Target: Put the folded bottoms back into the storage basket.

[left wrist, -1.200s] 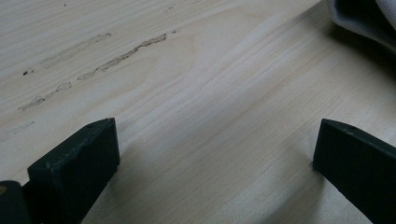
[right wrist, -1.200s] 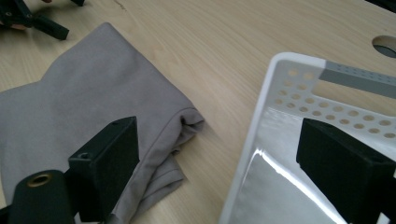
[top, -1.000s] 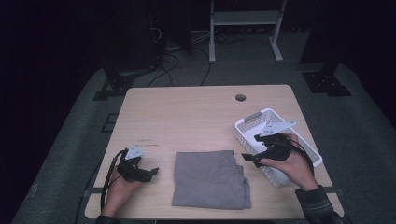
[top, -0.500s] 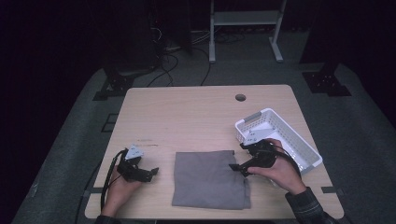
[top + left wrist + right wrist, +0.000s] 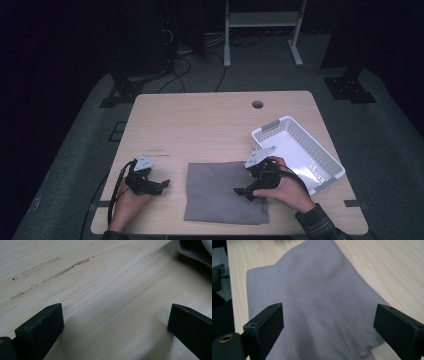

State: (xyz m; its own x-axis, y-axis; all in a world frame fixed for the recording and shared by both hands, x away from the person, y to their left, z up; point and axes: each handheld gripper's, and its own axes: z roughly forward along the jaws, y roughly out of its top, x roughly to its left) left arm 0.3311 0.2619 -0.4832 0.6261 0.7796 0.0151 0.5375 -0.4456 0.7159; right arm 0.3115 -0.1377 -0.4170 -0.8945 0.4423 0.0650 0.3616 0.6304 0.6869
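Since 1 s ago my right gripper (image 5: 245,192) has come off the white basket (image 5: 320,172) and swung in over the grey cloth (image 5: 220,192); left gripper (image 5: 162,184) hasn't budged.

Right gripper now sits over the cloth's right part, near the table's (image 5: 200,125) front edge, jaws pointing toward the cloth's middle. Jaws spread wide, nothing between them. Right gripper view: cloth (image 5: 312,302) lies flat below and ahead of both jaws, spanning the whole gap btw them and running on past; can't tell if the tips touch the fabric.

Left gripper rests by the table's front-left corner, just left of the cloth's left edge, apart from it. Its jaws are also wide apart, empty. Left gripper view: bare wood (image 5: 112,302) btw the jaws, a cloth corner (image 5: 195,250) beyond the right-hand jaw.

Cloth is folded, roughly square, at the front edge, mid-table. Basket sits at the right edge, just right of my right hand (image 5: 287,187).
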